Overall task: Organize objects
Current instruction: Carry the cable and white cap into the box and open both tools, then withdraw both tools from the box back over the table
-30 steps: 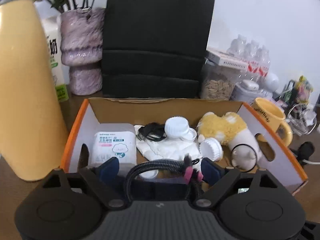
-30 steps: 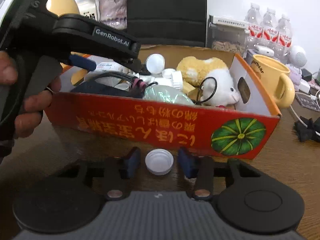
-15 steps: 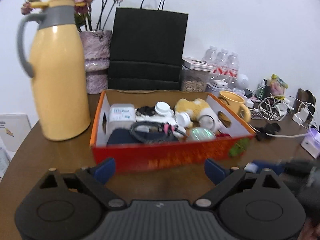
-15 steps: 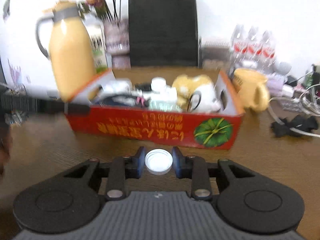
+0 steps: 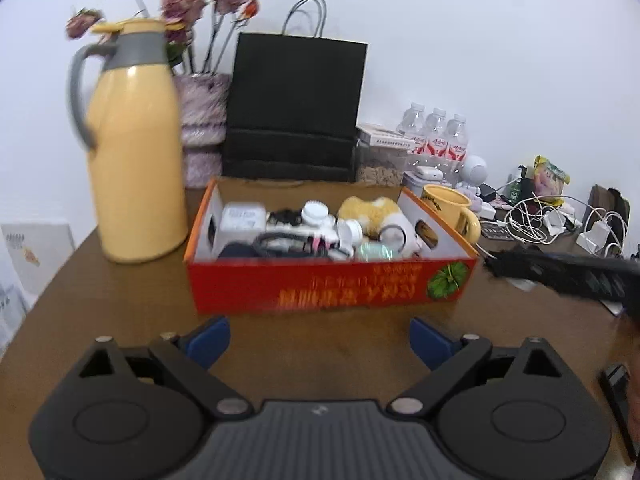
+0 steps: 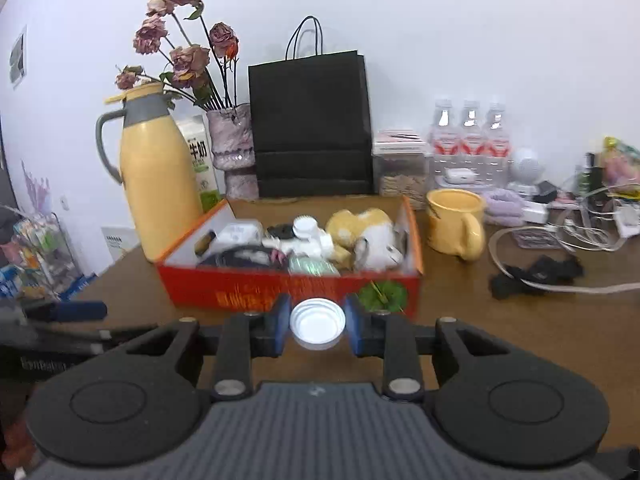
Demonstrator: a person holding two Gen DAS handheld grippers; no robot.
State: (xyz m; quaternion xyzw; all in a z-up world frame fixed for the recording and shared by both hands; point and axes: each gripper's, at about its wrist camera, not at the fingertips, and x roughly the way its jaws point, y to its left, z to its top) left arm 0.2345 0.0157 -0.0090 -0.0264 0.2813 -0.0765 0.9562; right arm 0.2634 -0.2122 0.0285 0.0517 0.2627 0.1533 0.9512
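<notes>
White cap (image 6: 317, 323) now pinched in right gripper (image 6: 317, 325) — left gripper (image 5: 319, 340) wide, empty, back from box (image 5: 332, 284).

**A table in somebody's home**

I see a home. A brown wooden table (image 6: 500, 320) holds a yellow jug (image 6: 160, 184) at ten o'clock, dried flowers (image 6: 180, 52) at eleven, water bottles (image 6: 472, 140) and charger wires (image 6: 568, 236) at two.

A plain white wall (image 6: 480, 40) backs the scene under even, soft light. The brown wooden surface (image 6: 500, 340) has a rounded left edge. At far left a small picture (image 6: 18, 58) hangs on the wall, and lower down stands a wire rack (image 6: 44, 256) of colourful packets.
</notes>
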